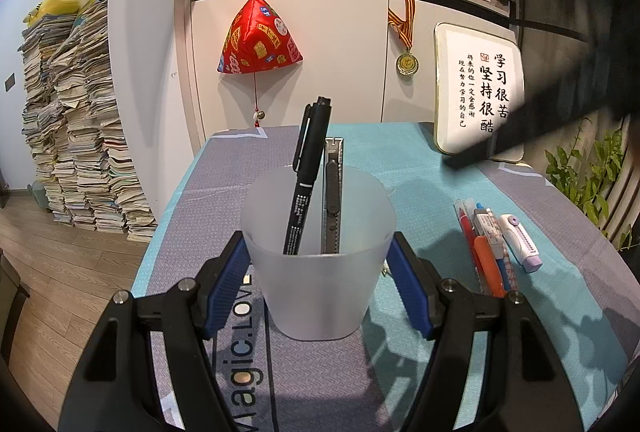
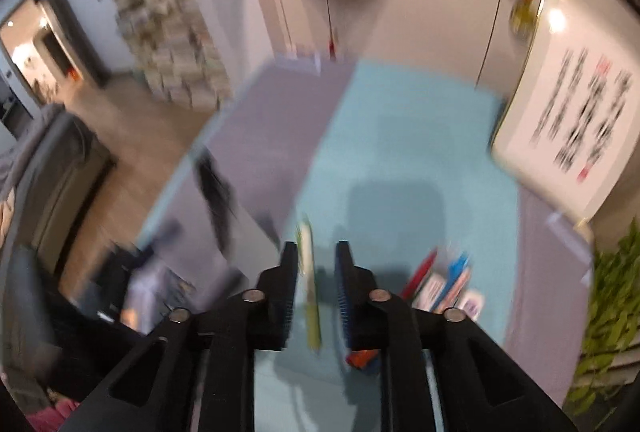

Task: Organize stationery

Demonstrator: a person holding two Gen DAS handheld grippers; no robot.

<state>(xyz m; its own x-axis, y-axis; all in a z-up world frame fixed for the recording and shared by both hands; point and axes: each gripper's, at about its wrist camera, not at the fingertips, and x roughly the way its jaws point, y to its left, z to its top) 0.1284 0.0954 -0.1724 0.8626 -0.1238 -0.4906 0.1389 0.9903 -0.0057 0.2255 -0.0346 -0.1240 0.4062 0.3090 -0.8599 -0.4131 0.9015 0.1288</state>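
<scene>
My left gripper [image 1: 318, 236] is shut on a frosted plastic cup [image 1: 320, 292] standing on the table cloth [image 1: 420, 159]. A black marker [image 1: 308, 167] and a grey utility knife [image 1: 333, 191] stand in the cup. To its right lie several pens [image 1: 486, 248] and a purple correction tape [image 1: 520, 240]. The right wrist view is blurred. There my right gripper [image 2: 316, 246] points down at the cloth with a yellow-green pen [image 2: 310, 284] between its jaws. That pen sits close to the left finger, with a clear gap to the right one. The loose pens [image 2: 440, 280] lie just right of it.
A framed calligraphy board [image 1: 480, 91] leans at the table's back right, with a leafy plant [image 1: 580, 171] beside the right edge. A dark blurred bar [image 1: 520, 127] crosses the upper right of the left wrist view. Tall paper stacks [image 1: 80, 131] stand on the floor at left.
</scene>
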